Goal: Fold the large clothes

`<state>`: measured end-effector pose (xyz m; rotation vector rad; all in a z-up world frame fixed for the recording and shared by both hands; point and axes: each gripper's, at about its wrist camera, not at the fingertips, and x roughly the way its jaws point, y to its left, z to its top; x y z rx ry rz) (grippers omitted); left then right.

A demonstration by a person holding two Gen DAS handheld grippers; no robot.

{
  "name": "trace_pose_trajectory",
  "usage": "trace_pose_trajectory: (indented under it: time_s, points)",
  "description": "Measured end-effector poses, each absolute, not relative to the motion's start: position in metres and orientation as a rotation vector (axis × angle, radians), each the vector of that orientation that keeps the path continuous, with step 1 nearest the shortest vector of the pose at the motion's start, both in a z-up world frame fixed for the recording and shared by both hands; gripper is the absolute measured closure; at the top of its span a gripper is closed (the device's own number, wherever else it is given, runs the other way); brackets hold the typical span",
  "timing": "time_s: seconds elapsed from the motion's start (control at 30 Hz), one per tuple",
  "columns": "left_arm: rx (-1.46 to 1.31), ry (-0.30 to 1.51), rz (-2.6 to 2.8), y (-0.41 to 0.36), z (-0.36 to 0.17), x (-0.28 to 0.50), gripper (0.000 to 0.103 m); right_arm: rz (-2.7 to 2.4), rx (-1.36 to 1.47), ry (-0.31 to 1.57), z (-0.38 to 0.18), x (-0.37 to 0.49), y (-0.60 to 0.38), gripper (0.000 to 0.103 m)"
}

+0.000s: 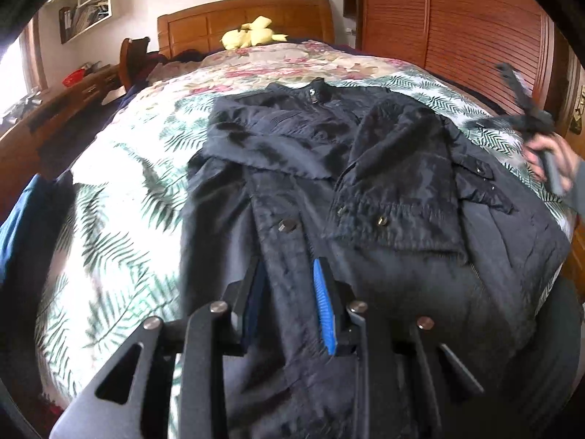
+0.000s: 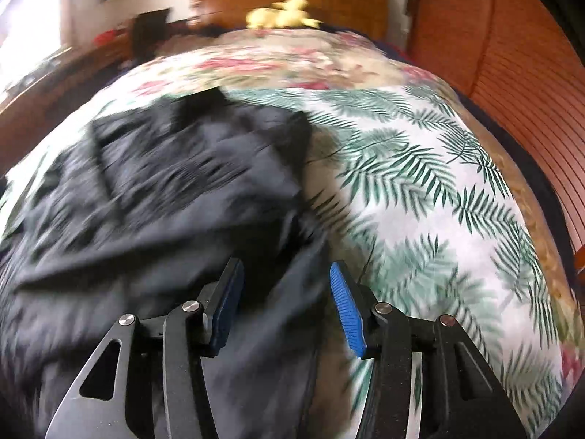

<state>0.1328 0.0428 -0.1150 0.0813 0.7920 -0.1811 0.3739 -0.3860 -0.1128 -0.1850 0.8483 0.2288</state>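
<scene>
a: where is the garment?

b: a dark jacket [image 1: 329, 190] lies spread on a bed [image 1: 120, 197] covered with a palm-leaf bedspread, collar pointing away toward the wooden headboard [image 1: 248, 22]. one sleeve is folded across its front, just ahead of the left tool [image 1: 289, 292].

a: and that left tool?

b: its blue pads [image 1: 324, 307] stand narrowly apart, straddling the jacket's buttoned front strip. the cloth runs between them, but whether the pads press on it cannot be told from this view.

a: the right one?

b: the right tool [image 2: 287, 296] hovers over the jacket's edge, jaws about half open, with nothing pinched; dark cloth [image 2: 164, 197] lies below and left of its fingers, bare bedspread [image 2: 420, 183] to their right. that view is blurred. in the left wrist view the same tool shows far off to the right, gripped by a hand [image 1: 548, 161] in a grey sleeve.

a: anything else?

b: a yellow plush toy [image 1: 252, 34] sits far ahead at the headboard, a slatted wooden wardrobe [image 1: 457, 25] rises beyond the bed on the right, and blue cloth [image 1: 22, 219] lies at the bed's left edge.
</scene>
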Motion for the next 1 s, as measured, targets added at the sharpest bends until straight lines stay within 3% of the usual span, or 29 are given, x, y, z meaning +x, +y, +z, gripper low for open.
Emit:
trace_pose_trajectory:
  time_s: [0.23,0.5,0.67,0.9,1.0]
  points:
    - [0.062,0.833,-0.121,0.074,-0.126,0.103,0.077,0.362,-0.286,0.879,-0.125,0.258,-0.37,0.053]
    - [0.043,0.877,-0.08,0.093,-0.142,0.093,0.076,0.388,-0.283,0.965,-0.16,0.223,-0.365,0.052]
    - [0.042,0.888,-0.072,0.097,-0.148,0.093,0.068,0.376,-0.214,0.98,-0.165,0.228,-0.375,0.038]
    - [0.03,0.904,-0.037,0.104,-0.153,0.098,0.046,0.342,-0.242,0.98,-0.153,0.212,-0.378,0.038]
    - [0.009,0.909,-0.043,0.108,-0.155,0.099,0.045,0.343,-0.231,0.969,-0.147,0.198,-0.386,0.038]
